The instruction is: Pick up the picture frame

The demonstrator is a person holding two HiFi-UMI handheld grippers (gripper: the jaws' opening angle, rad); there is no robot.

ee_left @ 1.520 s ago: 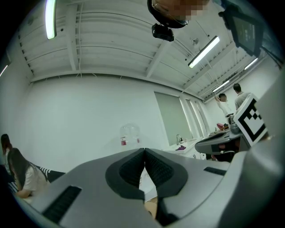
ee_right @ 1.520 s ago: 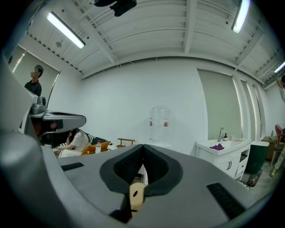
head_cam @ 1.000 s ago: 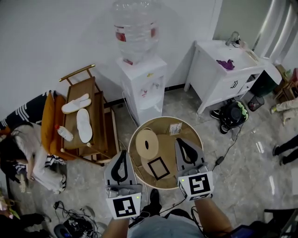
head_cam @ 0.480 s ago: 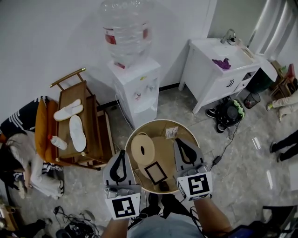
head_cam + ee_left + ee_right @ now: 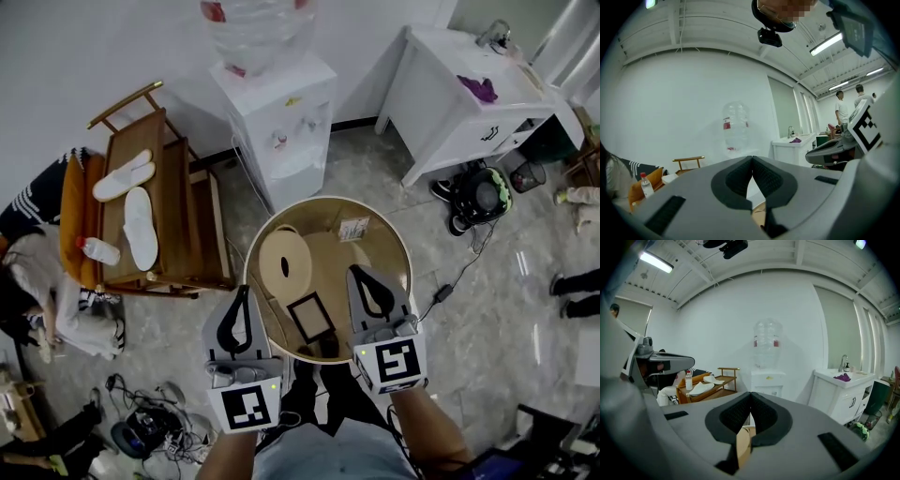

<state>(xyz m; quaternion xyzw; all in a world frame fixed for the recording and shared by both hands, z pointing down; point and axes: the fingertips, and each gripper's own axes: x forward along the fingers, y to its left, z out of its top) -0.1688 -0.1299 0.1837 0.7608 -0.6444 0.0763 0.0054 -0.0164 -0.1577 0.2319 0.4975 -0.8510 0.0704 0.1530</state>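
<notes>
Inside round tray [image 5: 386,240]: picture frame [image 5: 310,317], disc [image 5: 285,263], card [image 5: 353,229]; left tongs [image 5: 246,292], right tongs [image 5: 359,273] both pressed together, empty.

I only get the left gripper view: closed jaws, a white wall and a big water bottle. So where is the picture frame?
Observer: In the head view, the picture frame lies flat on a round wooden table, seen between the left gripper and the right gripper.
Visitor: Is the right one holding it?
Observer: No. Its own view shows its jaws together, with nothing between them.
Visitor: Anything else on that table?
Observer: A pale round disc lies beyond the frame.
</notes>
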